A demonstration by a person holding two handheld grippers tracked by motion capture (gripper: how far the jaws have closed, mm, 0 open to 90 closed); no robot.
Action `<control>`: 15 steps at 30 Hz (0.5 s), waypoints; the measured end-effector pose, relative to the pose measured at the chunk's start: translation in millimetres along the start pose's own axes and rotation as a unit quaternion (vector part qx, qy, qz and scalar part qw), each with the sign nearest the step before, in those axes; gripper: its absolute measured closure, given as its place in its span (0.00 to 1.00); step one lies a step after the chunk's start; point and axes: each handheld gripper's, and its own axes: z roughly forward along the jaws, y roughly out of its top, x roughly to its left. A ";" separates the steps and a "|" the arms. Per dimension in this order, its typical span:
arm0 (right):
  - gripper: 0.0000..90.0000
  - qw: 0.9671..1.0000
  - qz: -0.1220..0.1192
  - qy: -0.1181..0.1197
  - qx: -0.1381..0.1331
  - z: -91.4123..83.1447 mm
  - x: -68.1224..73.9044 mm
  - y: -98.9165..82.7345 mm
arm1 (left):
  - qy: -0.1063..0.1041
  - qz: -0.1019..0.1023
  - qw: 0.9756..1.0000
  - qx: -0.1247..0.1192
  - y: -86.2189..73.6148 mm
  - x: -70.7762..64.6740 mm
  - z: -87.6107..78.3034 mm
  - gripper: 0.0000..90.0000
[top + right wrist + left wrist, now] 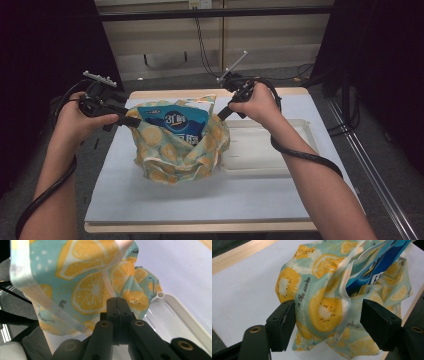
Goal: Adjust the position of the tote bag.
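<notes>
A teal cloth bag (175, 160) printed with orange slices stands in the middle of the white mat, and a blue snack packet (172, 120) sticks up out of it. My left gripper (131, 119) is at the bag's left rim. In the left gripper view its jaws stand open around a fold of the bag (322, 307), with the packet (382, 262) behind. My right gripper (222, 114) is at the bag's right rim. In the right gripper view it (117, 305) is shut on the bag's cloth (85, 290), holding that side up.
A shallow white tray (300, 127) lies right of the bag, its rim (180, 312) close under my right gripper. The white mat (150, 200) covers a wooden tabletop. Dark curtains flank the table, and cables hang at the back.
</notes>
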 end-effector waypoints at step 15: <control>1.00 1.000 0.011 -0.004 -0.008 3.8 -5.1 -4.4 | 0.004 -0.008 1.000 0.007 -13.2 3.4 18.4 0.86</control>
